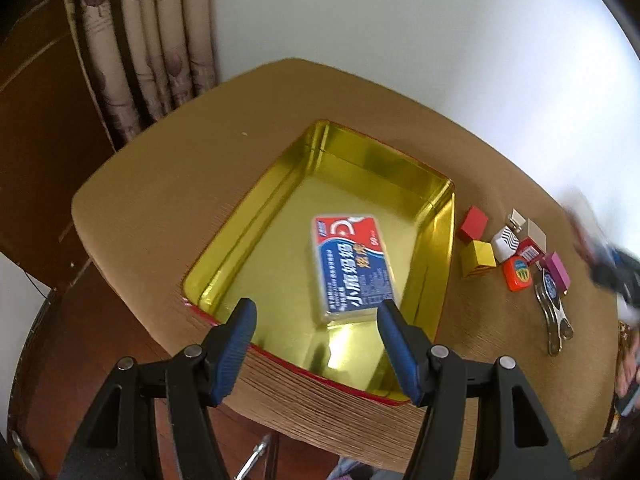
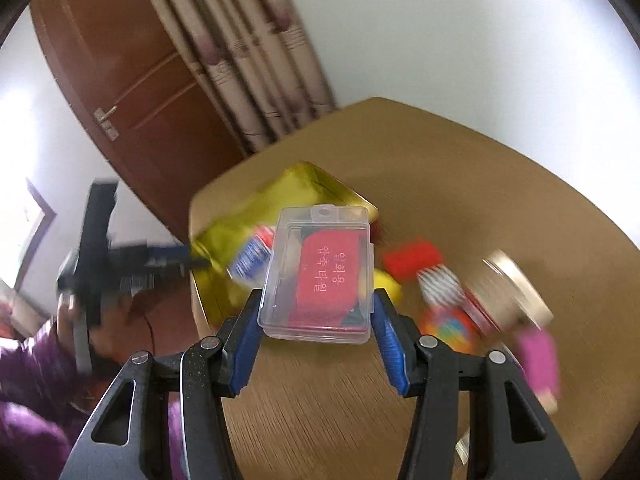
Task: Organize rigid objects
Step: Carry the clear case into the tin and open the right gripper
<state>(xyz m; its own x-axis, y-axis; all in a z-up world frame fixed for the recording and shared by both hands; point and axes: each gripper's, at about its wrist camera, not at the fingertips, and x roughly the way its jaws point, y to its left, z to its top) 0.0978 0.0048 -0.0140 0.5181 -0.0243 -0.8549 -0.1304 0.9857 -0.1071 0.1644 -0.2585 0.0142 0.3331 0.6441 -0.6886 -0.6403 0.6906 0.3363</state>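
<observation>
A gold tin tray with a red rim sits on the tan table. A blue and red flat box lies inside it. My left gripper is open and empty above the tray's near edge, just in front of that box. My right gripper is shut on a clear plastic case with a red label, held above the table. The tray and the blue box show blurred behind the case. The left gripper shows blurred at the left of the right wrist view.
Right of the tray lie a red block, a yellow block, a white striped box, an orange round piece, a magenta block and metal clips. The table edge drops off left. Curtain and door stand behind.
</observation>
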